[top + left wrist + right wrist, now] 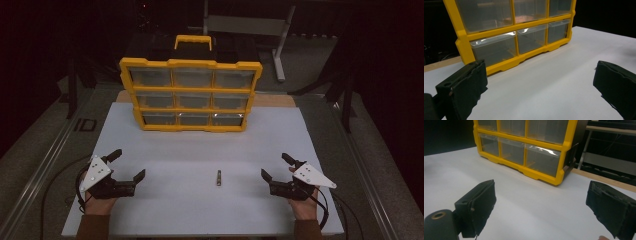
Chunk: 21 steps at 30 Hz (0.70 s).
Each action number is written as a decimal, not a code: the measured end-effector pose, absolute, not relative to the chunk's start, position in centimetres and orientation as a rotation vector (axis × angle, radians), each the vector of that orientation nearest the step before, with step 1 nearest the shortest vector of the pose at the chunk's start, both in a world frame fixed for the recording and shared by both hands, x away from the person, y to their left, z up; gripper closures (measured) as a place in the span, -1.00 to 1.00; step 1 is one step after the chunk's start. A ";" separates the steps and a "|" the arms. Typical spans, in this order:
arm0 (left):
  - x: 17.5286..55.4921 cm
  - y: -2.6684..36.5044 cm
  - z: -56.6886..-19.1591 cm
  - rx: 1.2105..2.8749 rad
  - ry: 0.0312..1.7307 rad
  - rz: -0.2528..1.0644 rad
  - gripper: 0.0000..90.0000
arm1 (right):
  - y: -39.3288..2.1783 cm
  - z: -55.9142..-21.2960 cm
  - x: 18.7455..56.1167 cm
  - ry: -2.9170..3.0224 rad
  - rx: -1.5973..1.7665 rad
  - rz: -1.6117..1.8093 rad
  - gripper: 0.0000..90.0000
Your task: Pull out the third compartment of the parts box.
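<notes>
While the yellow drawer organizer stands upright at the far side of the white tabletop, drawers facing the person for reach, the left tongs and right tongs rest near, both spread and empty. The small dark metal piece lies between them, nearer the right.

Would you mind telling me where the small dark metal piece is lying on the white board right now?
In the high view, the small metal piece lies on the white board between the two grippers, nearer the right gripper, well in front of the yellow drawer organizer.
</notes>
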<state>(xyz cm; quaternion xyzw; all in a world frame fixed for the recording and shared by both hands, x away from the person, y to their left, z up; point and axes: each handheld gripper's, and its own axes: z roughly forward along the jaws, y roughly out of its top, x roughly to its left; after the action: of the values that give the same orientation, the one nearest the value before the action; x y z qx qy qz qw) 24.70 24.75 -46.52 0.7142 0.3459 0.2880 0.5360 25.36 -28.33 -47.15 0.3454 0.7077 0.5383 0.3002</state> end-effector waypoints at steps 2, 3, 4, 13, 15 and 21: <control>24.7 24.7 -46.6 1.704 0.823 0.681 -1.00 | -28.3 -47.2 25.4 1.887 0.925 1.422 -0.81; 24.7 24.7 -46.6 1.705 0.824 0.682 -1.00 | -28.3 -47.1 25.4 1.894 0.938 1.418 -0.81; 24.7 24.6 -46.6 1.707 0.822 0.682 -1.00 | -28.3 -47.1 25.4 1.896 0.940 1.417 -0.81; 24.8 24.8 -46.8 1.708 0.846 0.683 -1.00 | -28.1 -46.5 25.6 1.888 0.963 1.405 -0.81; 24.8 24.7 -46.9 1.707 0.850 0.681 -1.00 | -28.0 -46.4 25.7 1.895 0.960 1.404 -0.81; 24.8 24.4 -47.0 1.713 0.852 0.679 -1.00 | -27.2 -45.1 26.7 1.931 0.961 1.393 -0.81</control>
<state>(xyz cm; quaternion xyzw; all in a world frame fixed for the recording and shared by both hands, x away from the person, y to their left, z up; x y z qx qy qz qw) 24.79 24.40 -47.02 0.7170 0.3564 0.2840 0.5275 26.73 -27.16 -45.12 0.3589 0.7213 0.5203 0.2832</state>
